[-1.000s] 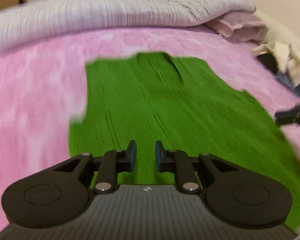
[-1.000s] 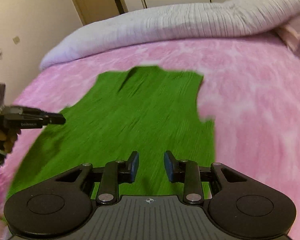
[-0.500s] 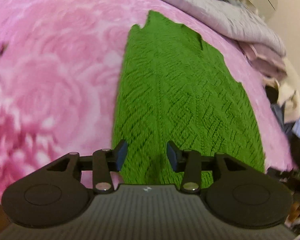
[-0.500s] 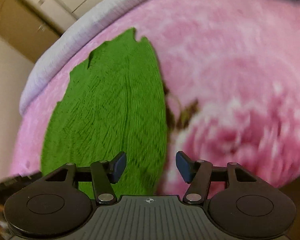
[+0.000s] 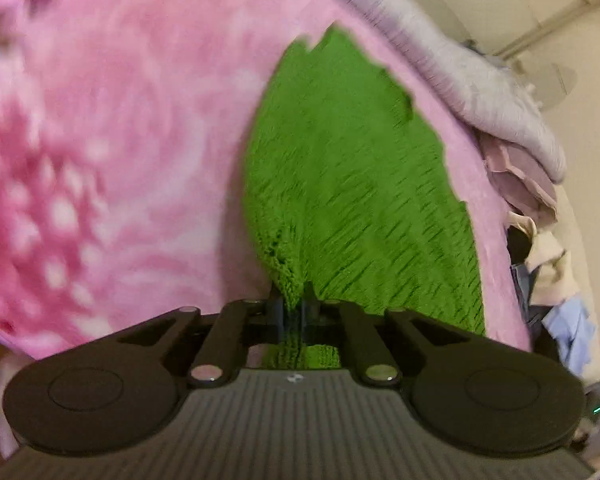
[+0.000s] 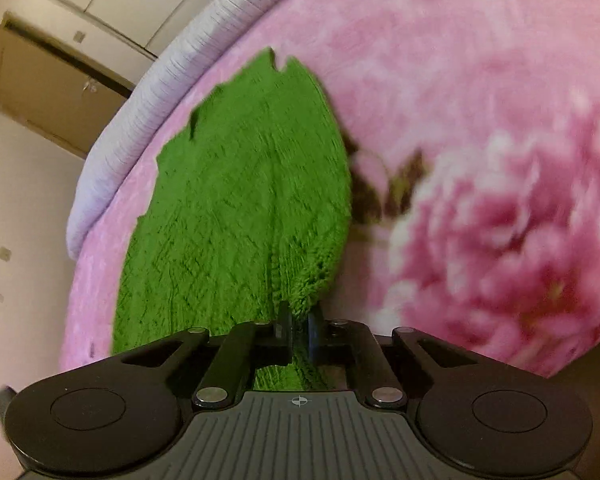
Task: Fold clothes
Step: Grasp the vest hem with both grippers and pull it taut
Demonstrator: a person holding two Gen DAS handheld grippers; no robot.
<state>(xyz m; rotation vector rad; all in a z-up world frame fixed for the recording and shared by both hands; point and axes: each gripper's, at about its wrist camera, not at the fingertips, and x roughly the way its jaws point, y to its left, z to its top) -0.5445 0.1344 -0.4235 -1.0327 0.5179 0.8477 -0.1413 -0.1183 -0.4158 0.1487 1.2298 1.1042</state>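
Now both pinched on near hem corners of green knit top (image 5: 356,184) flat on pink blanket (image 5: 112,152): left gripper (image 5: 293,314), right gripper (image 6: 299,330); best lift evenly, carry hem toward far collar.

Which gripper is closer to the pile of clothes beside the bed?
Left. The left gripper pinches the green sweater with the clothes pile close by; the right gripper shows none.

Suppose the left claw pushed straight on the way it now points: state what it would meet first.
The left claw is already shut on the near hem of the green knitted garment, so that fabric lies first in its line. Beyond it, probably the pink floral blanket beneath; depth is hard to judge.
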